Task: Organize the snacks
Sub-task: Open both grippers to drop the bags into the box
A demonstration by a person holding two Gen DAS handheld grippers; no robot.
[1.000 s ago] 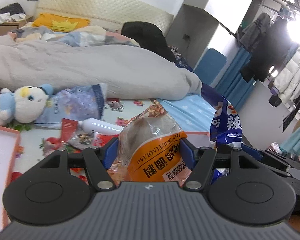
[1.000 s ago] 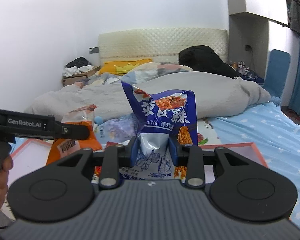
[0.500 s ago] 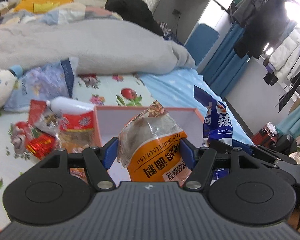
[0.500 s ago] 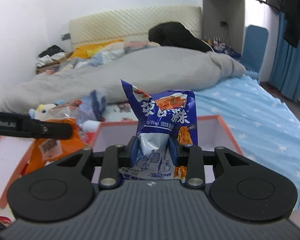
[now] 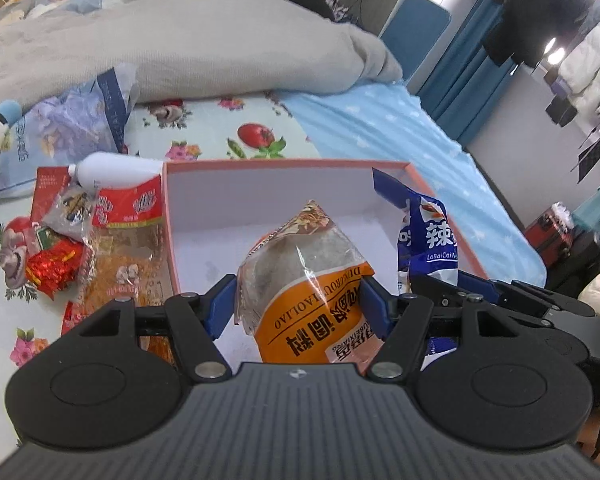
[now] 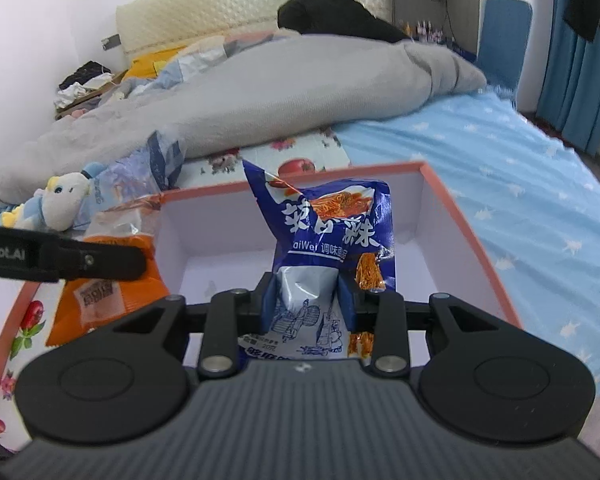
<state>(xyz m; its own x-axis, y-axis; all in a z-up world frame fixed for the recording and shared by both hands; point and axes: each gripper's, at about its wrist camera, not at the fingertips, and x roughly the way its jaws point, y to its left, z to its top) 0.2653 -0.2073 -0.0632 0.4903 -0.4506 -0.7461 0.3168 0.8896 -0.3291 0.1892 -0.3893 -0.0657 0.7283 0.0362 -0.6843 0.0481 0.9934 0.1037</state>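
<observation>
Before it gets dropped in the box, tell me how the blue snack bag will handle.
The blue snack bag looks floppy: its top flares crumpled above the right gripper. Probably light, since a pinch at the bottom holds it upright. The glossy film may be slippery, so it could slump once released into the box.

Snack pile [image 5: 100, 236] just left of box [image 5: 284, 168] on bed [image 5: 380, 128]
</observation>
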